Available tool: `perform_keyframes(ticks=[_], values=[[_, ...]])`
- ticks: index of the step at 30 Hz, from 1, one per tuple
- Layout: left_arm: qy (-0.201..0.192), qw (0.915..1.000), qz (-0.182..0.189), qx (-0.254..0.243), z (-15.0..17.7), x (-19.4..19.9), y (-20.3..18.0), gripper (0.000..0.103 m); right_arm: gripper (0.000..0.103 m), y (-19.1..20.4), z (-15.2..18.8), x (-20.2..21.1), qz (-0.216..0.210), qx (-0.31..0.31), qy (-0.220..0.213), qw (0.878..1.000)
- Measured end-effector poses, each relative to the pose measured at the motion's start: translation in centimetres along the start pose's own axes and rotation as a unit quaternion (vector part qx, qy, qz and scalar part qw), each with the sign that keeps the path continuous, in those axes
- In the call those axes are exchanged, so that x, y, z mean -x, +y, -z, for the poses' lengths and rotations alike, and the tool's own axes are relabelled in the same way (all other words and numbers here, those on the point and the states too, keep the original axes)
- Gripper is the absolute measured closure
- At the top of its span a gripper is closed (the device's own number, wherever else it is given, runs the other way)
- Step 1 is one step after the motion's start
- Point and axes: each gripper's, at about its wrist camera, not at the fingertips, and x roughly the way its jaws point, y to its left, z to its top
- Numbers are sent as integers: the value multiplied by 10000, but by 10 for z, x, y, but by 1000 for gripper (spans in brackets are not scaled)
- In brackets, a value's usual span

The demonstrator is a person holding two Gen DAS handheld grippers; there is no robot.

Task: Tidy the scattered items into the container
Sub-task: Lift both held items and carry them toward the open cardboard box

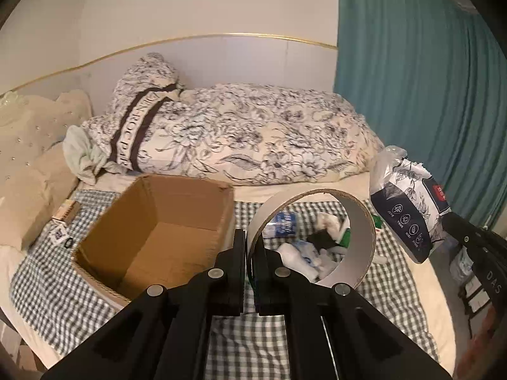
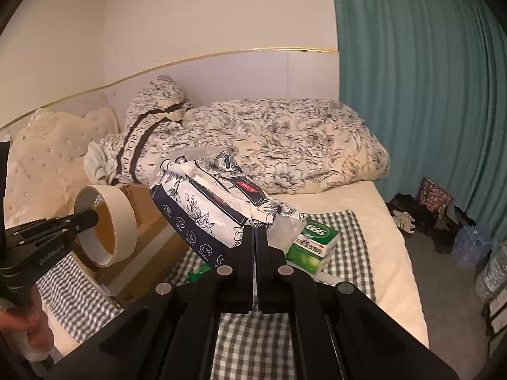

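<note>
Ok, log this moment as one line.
left gripper shut on tape roll | right gripper shut on tissue pack | cardboard box open, nothing visible inside

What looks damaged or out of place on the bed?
The tissue pack in the right gripper has a torn-open top with ragged plastic. Crumpled wrappers and a green box lie scattered on the checked cloth, outside the cardboard box.

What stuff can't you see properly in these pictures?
- Left wrist view: the pile of scattered items is partly hidden behind the tape roll.
- Right wrist view: the cardboard box is mostly hidden by the roll and tissue pack.
- Pack lettering: too small.
</note>
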Motion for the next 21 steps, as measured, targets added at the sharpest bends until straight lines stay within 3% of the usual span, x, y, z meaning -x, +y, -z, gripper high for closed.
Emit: perform_keyframes(ticks=[13, 21], values=[[-160, 9965, -739, 347, -5, 13, 72, 100, 102, 59, -13, -18, -496, 397, -11, 9980], [-71, 9938, -970, 530, -4, 12, 107, 100, 102, 93, -17, -29, -768, 572, -2, 9954]])
